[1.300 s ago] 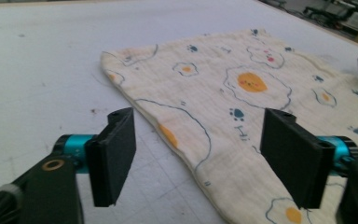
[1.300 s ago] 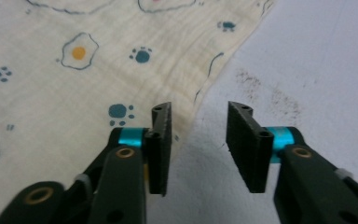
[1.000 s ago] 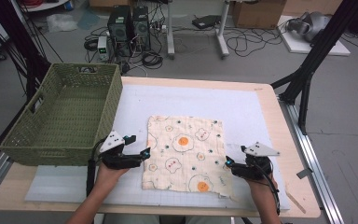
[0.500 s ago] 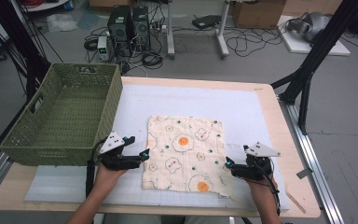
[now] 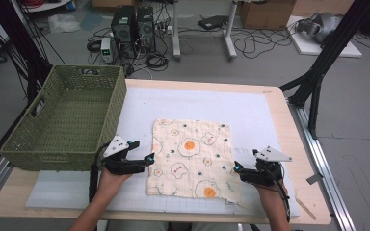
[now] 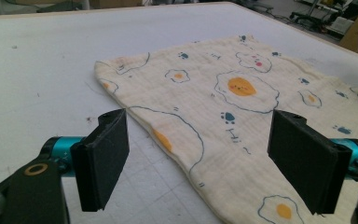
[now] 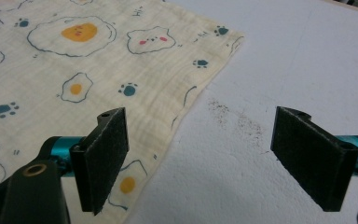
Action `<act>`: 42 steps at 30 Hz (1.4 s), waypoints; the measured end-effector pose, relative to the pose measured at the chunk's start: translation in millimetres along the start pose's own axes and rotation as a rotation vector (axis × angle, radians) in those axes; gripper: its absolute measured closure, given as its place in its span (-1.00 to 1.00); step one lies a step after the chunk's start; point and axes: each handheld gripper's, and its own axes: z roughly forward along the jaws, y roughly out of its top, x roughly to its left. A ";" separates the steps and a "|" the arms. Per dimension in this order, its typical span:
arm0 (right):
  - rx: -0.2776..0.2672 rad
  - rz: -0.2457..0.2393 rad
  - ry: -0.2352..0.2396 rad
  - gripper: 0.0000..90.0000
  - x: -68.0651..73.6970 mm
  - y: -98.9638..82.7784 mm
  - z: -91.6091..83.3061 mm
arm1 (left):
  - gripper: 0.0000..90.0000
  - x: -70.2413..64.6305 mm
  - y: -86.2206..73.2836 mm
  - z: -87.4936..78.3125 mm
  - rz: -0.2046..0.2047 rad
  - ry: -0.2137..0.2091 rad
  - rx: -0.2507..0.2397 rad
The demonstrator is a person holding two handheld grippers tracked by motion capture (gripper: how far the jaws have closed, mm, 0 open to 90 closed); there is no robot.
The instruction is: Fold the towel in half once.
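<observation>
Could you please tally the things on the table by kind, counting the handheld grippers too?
Cloths: 1, the egg-print cloth
Baskets: 1, the green basket
Grippers: 2, the left gripper and the right gripper, jaws open
Total: 4

a deep green woven basket with cut-out handles stands on the left end of the light wooden table, partly on the white foam mat that covers most of the tabletop. on the grey floor beyond, two black computer towers stand among tangled black cables, with a brown cardboard box farther right.
</observation>
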 end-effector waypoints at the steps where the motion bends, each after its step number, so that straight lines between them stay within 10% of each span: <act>1: 0.002 0.001 0.000 -0.59 0.0 -0.1 -0.1 | -0.53 0.9 0.1 0.3 -0.007 0.000 0.002; 11: 0.004 0.002 0.022 -0.59 -1.5 1.0 -0.6 | -0.53 2.3 7.6 8.7 -0.024 0.009 0.020; 22: -0.002 0.007 0.032 -0.59 -2.7 0.8 -1.4 | -0.37 15.5 37.4 33.5 -0.017 0.119 0.030; 34: -0.002 0.013 0.055 -0.58 -0.1 1.2 -0.9 | -0.22 42.1 61.5 74.7 -0.068 0.095 0.080; 42: 0.001 0.020 0.060 -0.58 -1.6 0.2 0.3 | -0.24 50.2 58.7 102.5 -0.021 0.135 0.154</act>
